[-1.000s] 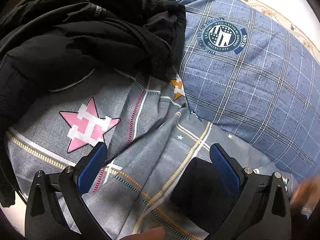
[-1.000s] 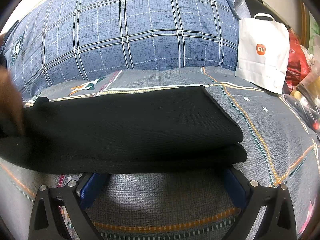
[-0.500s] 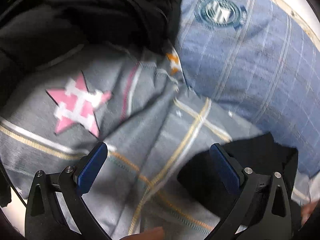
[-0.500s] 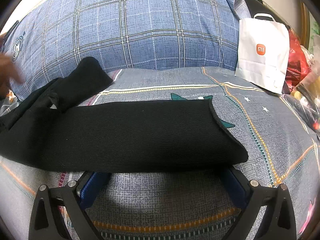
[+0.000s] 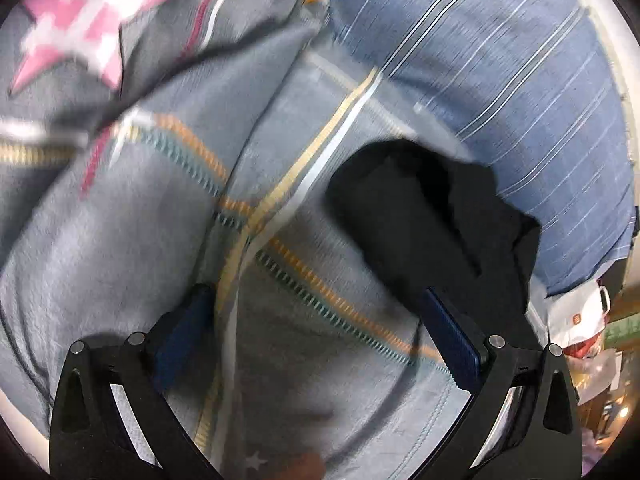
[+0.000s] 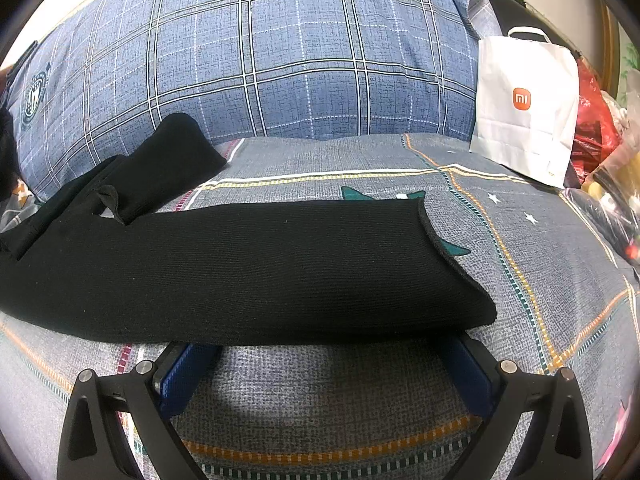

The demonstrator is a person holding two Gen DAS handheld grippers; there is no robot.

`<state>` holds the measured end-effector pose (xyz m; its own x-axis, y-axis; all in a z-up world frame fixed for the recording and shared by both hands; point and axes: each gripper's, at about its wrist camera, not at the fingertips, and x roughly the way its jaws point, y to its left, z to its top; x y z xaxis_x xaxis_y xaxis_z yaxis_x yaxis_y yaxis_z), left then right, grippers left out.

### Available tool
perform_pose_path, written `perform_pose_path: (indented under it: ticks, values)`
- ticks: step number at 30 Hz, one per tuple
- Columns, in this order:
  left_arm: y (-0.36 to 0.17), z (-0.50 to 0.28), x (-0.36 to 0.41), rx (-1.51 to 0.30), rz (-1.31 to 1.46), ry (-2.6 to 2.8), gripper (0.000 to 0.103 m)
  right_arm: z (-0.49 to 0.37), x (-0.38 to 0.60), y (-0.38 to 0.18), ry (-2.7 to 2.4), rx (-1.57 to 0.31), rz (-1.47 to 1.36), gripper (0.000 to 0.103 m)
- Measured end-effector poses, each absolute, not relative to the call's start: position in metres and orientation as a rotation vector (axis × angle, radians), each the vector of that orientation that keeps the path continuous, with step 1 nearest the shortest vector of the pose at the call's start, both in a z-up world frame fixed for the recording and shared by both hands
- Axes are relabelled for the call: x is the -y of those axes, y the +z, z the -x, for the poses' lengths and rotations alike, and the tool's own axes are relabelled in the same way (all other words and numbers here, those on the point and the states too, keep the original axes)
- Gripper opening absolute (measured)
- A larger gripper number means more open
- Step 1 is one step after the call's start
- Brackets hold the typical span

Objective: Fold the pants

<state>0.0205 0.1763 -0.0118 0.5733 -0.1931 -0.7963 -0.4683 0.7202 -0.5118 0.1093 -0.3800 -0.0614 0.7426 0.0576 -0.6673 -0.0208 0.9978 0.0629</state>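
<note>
The black pants [image 6: 248, 268] lie on the grey patterned bedsheet [image 6: 520, 264]. One leg stretches across the right wrist view; the other end lies bunched at the left against the blue pillow. My right gripper [image 6: 320, 356] is open, its fingertips tucked under the near edge of the leg. In the blurred left wrist view the bunched black pants [image 5: 432, 216] lie at the right. My left gripper [image 5: 316, 320] is open and empty, its right finger [image 5: 452, 336] beside the pants.
A big blue plaid pillow [image 6: 280, 60] lies behind the pants, also in the left wrist view [image 5: 500, 60]. A white Mi paper bag [image 6: 524, 108] and red bags [image 6: 592, 120] stand at the right. A pink star [image 5: 76, 36] marks the sheet.
The upper layer of the pants has been unfolded away to the left, leaving one leg spread out. My left gripper swung right and down; the black jacket pile left its view. The right gripper stayed.
</note>
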Motion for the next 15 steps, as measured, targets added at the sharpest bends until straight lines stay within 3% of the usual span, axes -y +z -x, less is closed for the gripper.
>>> perform_pose_path:
  ticks: [15]
  values:
    - [-0.036,-0.073,-0.196,-0.869,1.2,-0.206,0.102,-0.109,0.38,-0.061,0.043,-0.733,-0.053,0.103]
